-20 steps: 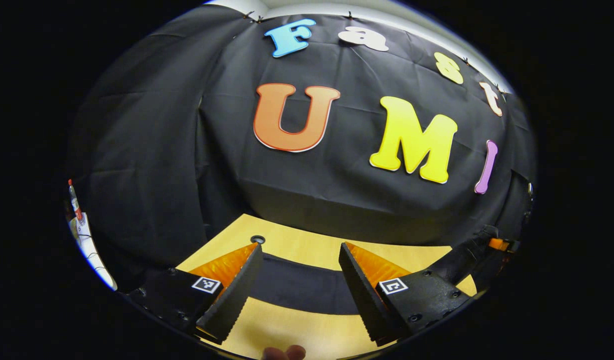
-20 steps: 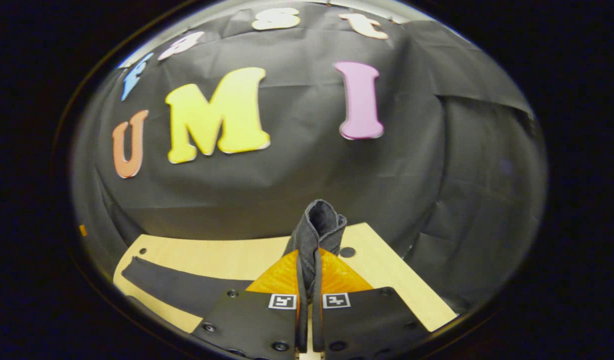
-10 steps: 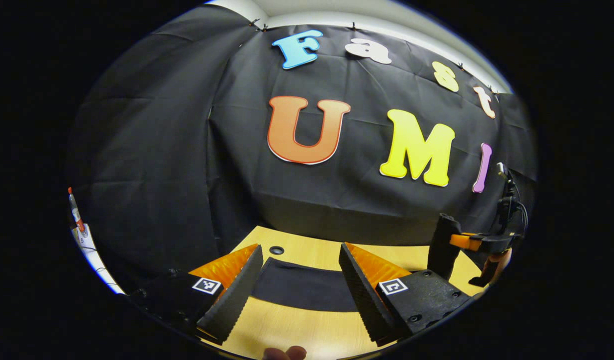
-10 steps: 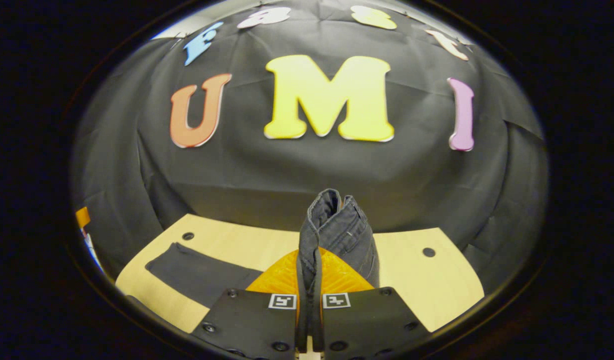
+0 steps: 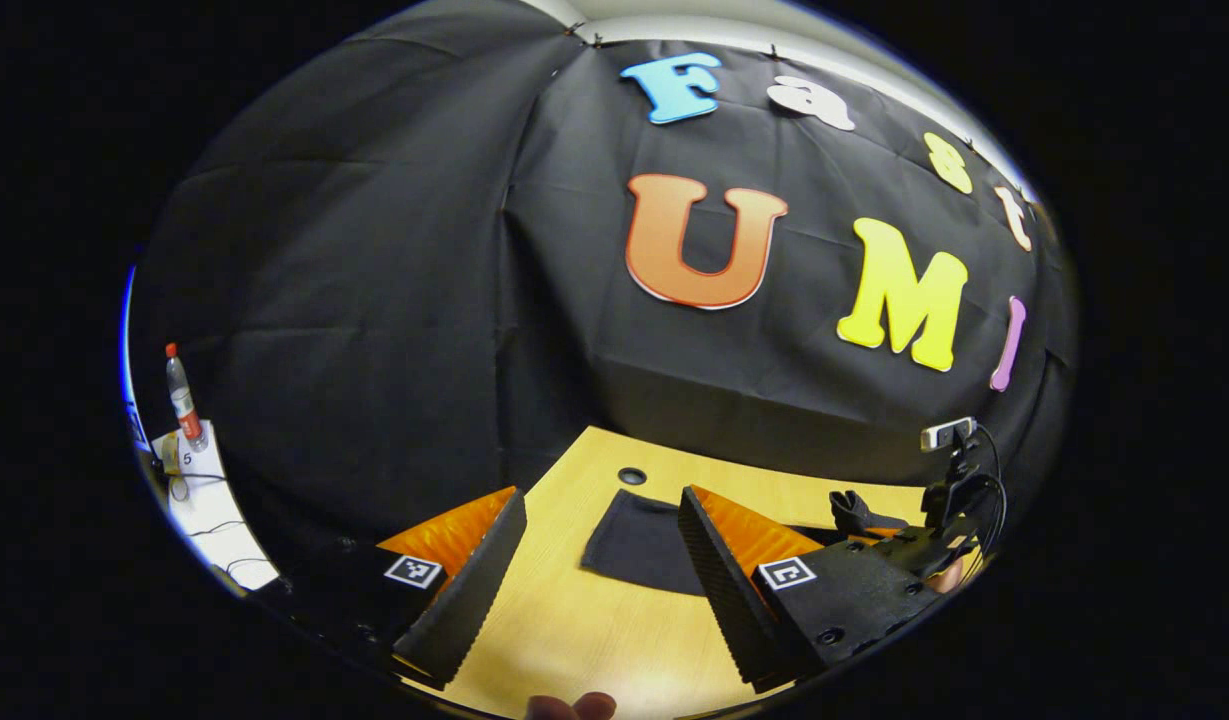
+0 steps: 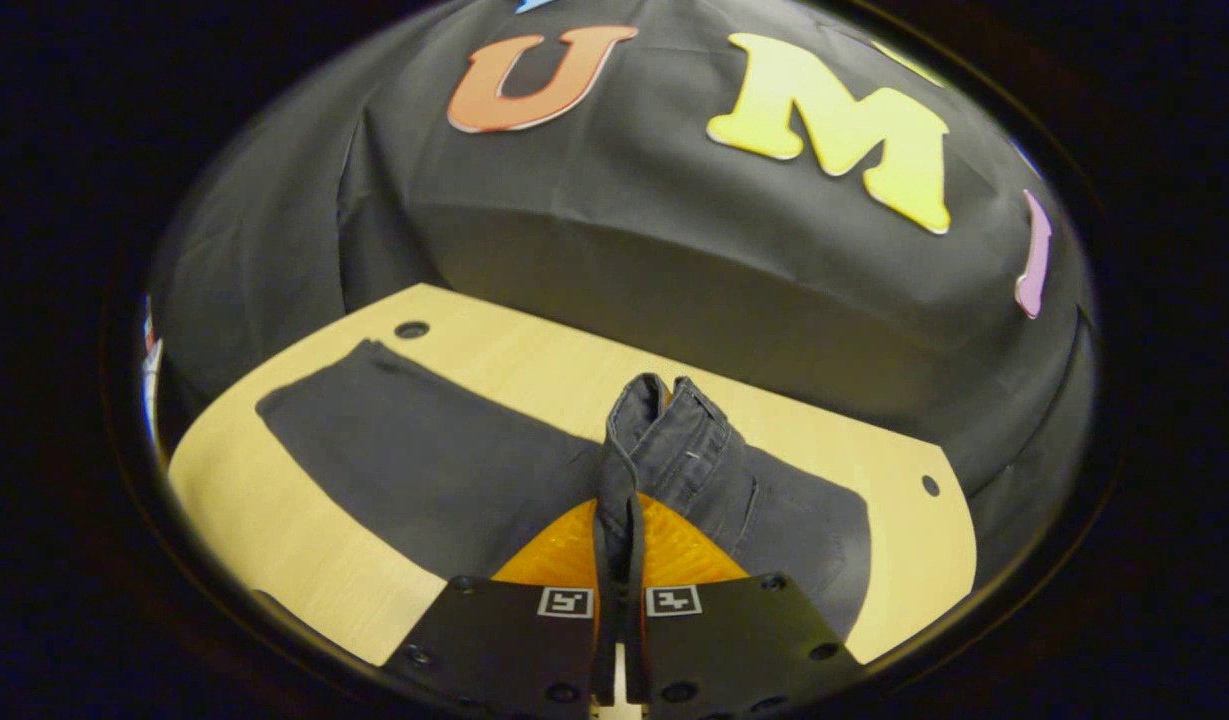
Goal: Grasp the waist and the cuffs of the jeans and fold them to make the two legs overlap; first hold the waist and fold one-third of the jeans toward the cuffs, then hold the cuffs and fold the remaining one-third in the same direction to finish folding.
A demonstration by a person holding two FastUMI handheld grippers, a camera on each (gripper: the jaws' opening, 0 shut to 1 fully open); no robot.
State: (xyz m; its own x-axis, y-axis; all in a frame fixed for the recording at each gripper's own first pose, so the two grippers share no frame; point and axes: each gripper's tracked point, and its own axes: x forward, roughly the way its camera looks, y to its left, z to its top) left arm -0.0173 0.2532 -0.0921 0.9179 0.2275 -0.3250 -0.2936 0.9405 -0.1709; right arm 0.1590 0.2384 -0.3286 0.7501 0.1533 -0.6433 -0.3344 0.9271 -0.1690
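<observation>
Swinging leftward and tipping down, the right gripper [image 6: 619, 560] now looks over far more of the table [image 6: 274, 520] than it did a second ago, when the booth wall took up most of its view. Its two fingers are pressed together on a bunched fold of the jeans [image 6: 444, 470], at what looks like the waist [image 6: 664, 430], to judge by the seam and pocket stitching standing up just past the fingertips. Below and behind that raised fold the dark cloth now spreads flat across the wood, running off toward the far left, where a leg ends near a small round hole [image 6: 411, 329] in the tabletop.

Over the same second the left gripper [image 5: 599, 570] has turned to its left; the leg end of the jeans [image 5: 634, 540] has slid from between its fingers to just beside its right-hand finger. Its fingers are wide apart and hold nothing, hovering above bare table. At the right edge of the left gripper view the other gripper shows, farther off, with cloth in its grip.

My reading is that the waist is being carried over toward the cuffs, so the first third-fold is under way but not yet laid down. Whether the two legs already overlap neatly cannot be told from here.
</observation>
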